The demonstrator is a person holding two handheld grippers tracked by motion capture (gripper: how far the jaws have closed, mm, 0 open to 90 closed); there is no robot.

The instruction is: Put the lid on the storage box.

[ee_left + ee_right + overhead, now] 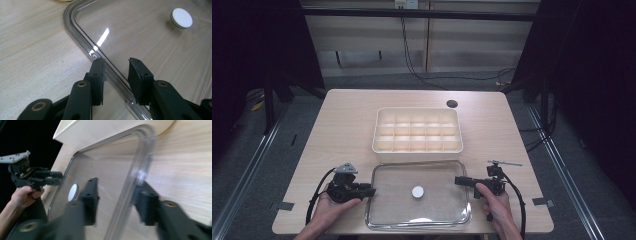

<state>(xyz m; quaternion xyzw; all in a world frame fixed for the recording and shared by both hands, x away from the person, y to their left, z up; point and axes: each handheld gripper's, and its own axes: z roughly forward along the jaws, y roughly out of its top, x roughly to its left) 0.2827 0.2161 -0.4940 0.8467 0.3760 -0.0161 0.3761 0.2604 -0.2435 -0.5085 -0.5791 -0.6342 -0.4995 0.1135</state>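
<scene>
left gripper (pixel 371 191), right gripper (pixel 458 180) (jaws parted)

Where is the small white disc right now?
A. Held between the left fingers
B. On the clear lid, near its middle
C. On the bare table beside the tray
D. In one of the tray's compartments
B: the disc sits near the middle of the clear lid, in front of the tray, with both grippers' fingers at the lid's side edges.
</scene>
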